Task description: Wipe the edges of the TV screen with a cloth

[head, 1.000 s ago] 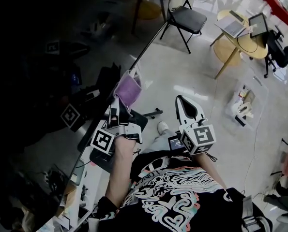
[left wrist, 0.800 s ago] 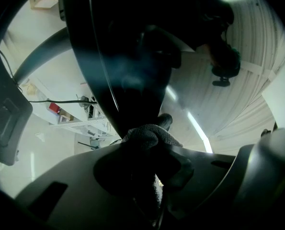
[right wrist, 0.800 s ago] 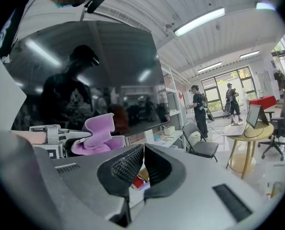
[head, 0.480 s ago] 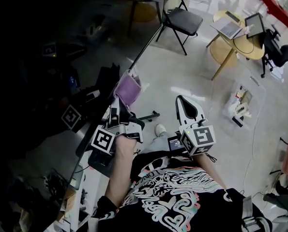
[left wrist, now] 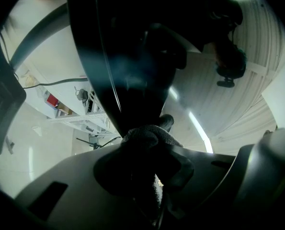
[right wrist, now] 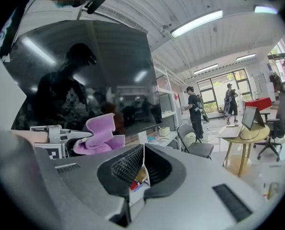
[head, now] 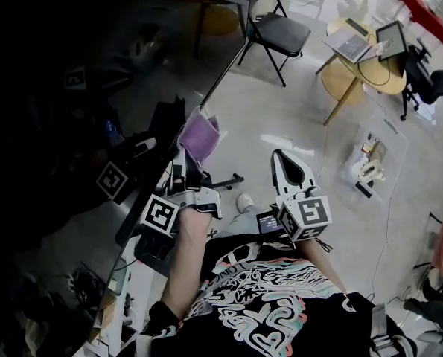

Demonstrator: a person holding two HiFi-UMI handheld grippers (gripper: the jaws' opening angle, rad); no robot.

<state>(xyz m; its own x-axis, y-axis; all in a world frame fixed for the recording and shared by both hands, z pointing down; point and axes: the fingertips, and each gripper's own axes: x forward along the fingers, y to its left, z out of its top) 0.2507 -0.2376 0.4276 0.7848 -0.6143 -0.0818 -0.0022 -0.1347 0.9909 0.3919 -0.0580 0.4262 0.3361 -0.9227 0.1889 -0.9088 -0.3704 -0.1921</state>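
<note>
Bunched purple cloth (head: pixel 197 137) sits against the dark TV screen (right wrist: pixel 108 66) edge

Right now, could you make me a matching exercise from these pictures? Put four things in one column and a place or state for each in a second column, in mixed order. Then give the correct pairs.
Things
1. purple cloth
2. right gripper
3. black folding chair
4. open laptop

Places or states
A. on the round wooden table
B. shut, nothing between its jaws
C. clamped in the left gripper
D. standing on the floor, nobody on it

Pairs: 1-C, 2-B, 3-D, 4-A
</note>
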